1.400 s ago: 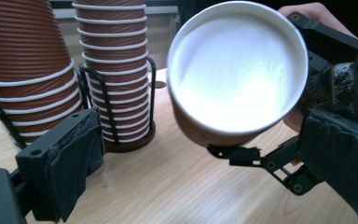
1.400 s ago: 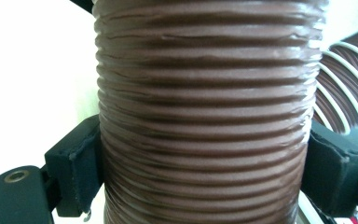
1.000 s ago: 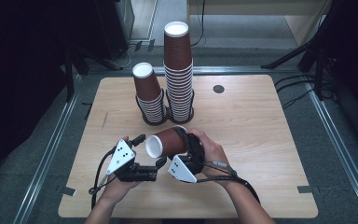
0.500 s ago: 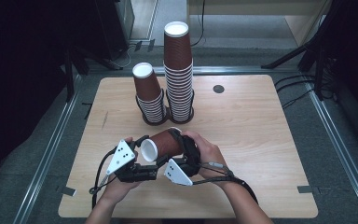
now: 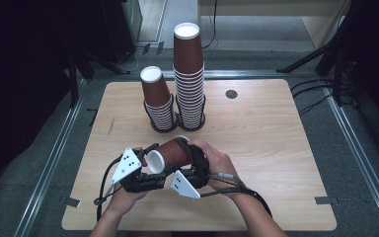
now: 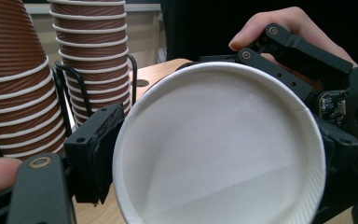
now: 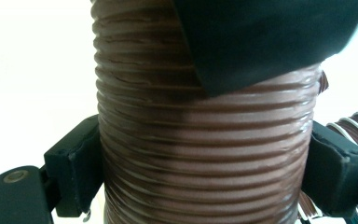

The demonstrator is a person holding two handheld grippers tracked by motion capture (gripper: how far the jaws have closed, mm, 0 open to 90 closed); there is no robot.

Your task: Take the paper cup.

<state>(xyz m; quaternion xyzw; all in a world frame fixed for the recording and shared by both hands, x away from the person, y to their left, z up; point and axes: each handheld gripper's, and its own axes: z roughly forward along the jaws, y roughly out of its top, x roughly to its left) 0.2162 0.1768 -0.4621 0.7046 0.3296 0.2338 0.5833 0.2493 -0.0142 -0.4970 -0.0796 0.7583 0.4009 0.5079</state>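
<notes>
Our right gripper (image 5: 190, 163) clamps the cup (image 5: 170, 154); our left gripper (image 5: 150, 165), jaws apart, has closed on its rim, near the stacks (image 5: 187, 84).

Both forearms enter from the bottom edge of the high view and converge near the table's front centre. The left hand (image 5: 123, 197) holds the left gripper (image 5: 150, 165), jaws pointing toward the right side. In the left gripper view one padded jaw lies beside a cup's (image 6: 219, 149) white rim; contact cannot be confirmed. The right hand (image 5: 217, 165) holds the right gripper (image 7: 205, 172), its jaws pressed against opposite sides of the cup's ribbed wall. The two grippers sit close together, nearly touching.
</notes>
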